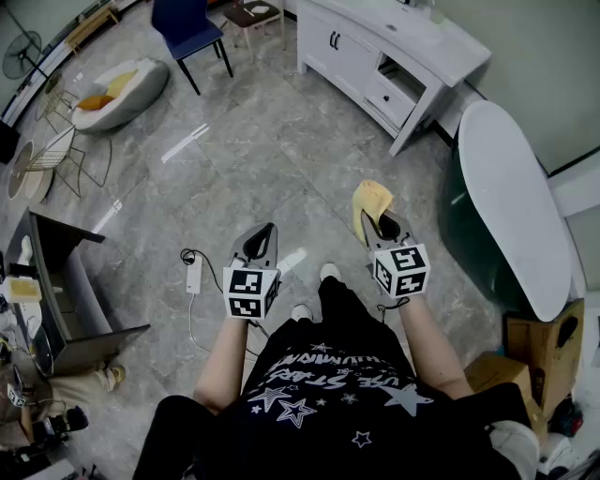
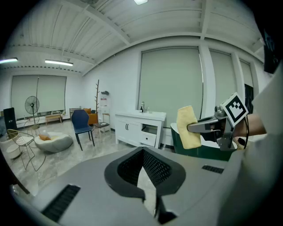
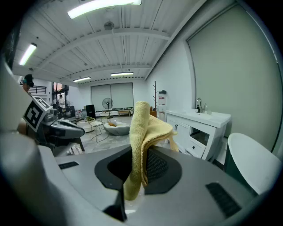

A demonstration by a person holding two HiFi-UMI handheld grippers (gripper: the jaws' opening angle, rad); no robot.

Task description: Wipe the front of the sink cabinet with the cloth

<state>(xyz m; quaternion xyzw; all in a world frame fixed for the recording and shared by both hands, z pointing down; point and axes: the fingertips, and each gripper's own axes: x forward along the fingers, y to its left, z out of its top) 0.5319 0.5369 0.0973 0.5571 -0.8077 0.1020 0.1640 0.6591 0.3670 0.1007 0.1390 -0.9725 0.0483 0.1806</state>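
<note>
The white sink cabinet (image 1: 375, 58) stands against the far wall, several steps away across the grey floor; it also shows as the cabinet (image 2: 139, 128) in the left gripper view and the cabinet (image 3: 199, 130) in the right gripper view. My right gripper (image 1: 375, 223) is held at waist height, shut on a folded yellow cloth (image 1: 371, 204) that sticks up from its jaws. In its own view the cloth (image 3: 143, 141) hangs over the right gripper (image 3: 139, 170). My left gripper (image 1: 265, 234) is beside it, shut with nothing in it, also seen as the left gripper (image 2: 143, 170).
A green bathtub with a white top (image 1: 511, 202) lies to the right. A blue chair (image 1: 192, 28), a grey cushion bed (image 1: 117, 94) and a wire chair (image 1: 56, 155) stand at the left. A power strip (image 1: 195, 274) lies on the floor by my feet. A cardboard box (image 1: 539, 347) sits lower right.
</note>
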